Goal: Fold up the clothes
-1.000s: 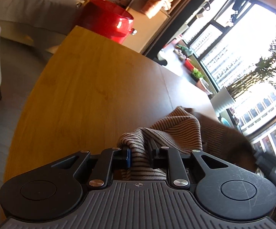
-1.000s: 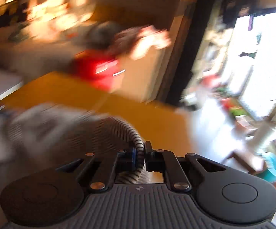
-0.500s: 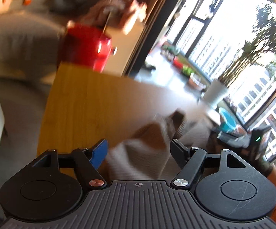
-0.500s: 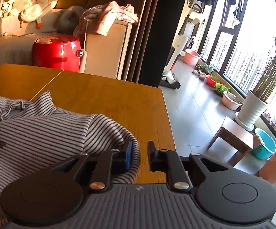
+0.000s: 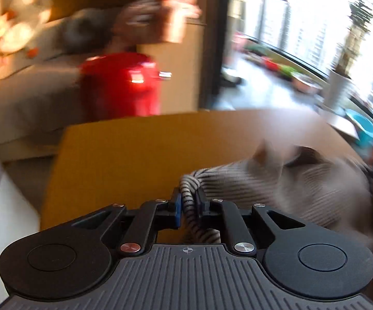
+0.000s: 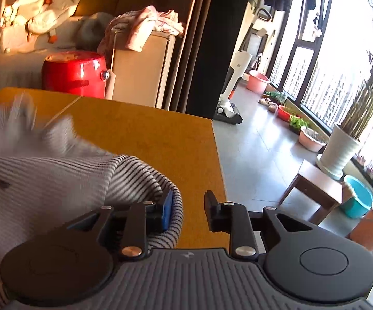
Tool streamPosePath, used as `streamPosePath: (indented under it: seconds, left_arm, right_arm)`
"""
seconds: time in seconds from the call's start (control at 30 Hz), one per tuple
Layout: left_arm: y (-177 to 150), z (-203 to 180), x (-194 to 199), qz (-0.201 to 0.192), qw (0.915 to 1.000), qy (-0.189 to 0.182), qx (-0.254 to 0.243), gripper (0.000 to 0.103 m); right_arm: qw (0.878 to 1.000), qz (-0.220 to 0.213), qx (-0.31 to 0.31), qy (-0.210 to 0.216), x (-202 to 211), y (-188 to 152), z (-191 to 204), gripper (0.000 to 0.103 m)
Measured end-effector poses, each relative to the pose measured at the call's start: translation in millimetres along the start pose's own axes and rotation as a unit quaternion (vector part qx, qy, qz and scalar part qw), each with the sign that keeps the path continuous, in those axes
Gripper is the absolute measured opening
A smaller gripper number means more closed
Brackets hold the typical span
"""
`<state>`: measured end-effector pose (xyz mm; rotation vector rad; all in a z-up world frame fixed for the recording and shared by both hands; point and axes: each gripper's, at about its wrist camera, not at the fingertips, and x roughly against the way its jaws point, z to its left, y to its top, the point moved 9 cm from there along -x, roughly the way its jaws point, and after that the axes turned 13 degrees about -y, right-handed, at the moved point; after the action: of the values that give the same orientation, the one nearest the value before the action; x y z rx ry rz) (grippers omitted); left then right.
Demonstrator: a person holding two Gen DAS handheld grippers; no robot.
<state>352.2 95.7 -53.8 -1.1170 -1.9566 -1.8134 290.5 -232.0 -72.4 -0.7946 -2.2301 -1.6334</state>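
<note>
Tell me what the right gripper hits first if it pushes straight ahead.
Most likely nothing at once: the open right gripper points over bare yellow wooden table, the striped grey-and-white knit garment draped only on its left finger. Beyond lies the table edge; depth unclear.

No legible text, brand, number or sign in either view.

Left wrist view: heavy motion blur. Only mark is a small crosshair symbol, a circle with a cross, on the ribbed grey housing [image 5: 186, 279] of the gripper body; no letters with it.

Right wrist view: sharper. A small embossed emblem sits on the same spot of the ribbed grey housing [image 6: 186, 281]; its shape is too small to make out, and it carries no letters. A dark patch on the striped garment [image 6: 44, 178] might be a printed label, but it is smeared and unreadable. The red pot [image 6: 74, 75] shows only glare, no lettering.
</note>
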Motion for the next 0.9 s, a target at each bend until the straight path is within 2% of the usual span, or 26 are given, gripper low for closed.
streamPosePath:
  seconds: [0.13,0.17,0.27,0.4,0.5,0.6,0.67,0.73,0.8,0.87,0.9]
  left_arm:
    - [0,34,-5,-0.005,0.9989,0.043,0.021,0.012]
    - [-1,38,-4,-0.005,0.9987,0.042,0.028,0.014]
    - [-5,38,4,-0.008,0.9985,0.016,0.052,0.021]
    - [-3,25,14,-0.013,0.9991,-0.004,0.04,0.033]
    - [-2,11,20,-0.016,0.9991,-0.016,0.036,0.038]
    - [-4,0,24,-0.017,0.9988,-0.026,0.037,0.044]
    - [-8,-7,28,-0.019,0.9987,-0.031,0.036,0.052]
    - [-12,-13,31,-0.019,0.9985,-0.037,0.037,0.055]
    - [-16,-18,36,-0.019,0.998,-0.045,0.039,0.058]
    - [-20,-22,43,-0.022,0.9978,-0.05,0.039,0.064]
    - [-21,-23,46,-0.024,0.9977,-0.05,0.039,0.065]
  right_arm:
    - [1.0,0.007,-0.002,0.0,-4,1,-3,0.026]
    - [1.0,0.009,-0.006,0.005,-4,2,-3,0.029]
    - [1.0,0.007,-0.011,0.011,-2,6,-5,0.035]
    - [1.0,0.0,-0.021,0.01,10,11,-12,0.039]
    - [0.999,-0.013,-0.026,0.025,35,13,-15,0.041]
    - [0.998,-0.029,-0.015,0.055,70,11,-13,0.052]
    - [0.996,-0.042,0.001,0.083,98,7,-7,0.063]
    - [0.991,-0.045,0.014,0.123,125,2,6,0.065]
    - [0.982,-0.019,0.009,0.185,149,-6,29,0.065]
    - [0.962,0.028,-0.01,0.27,172,-17,64,0.065]
    - [0.948,0.053,-0.018,0.312,184,-23,83,0.065]
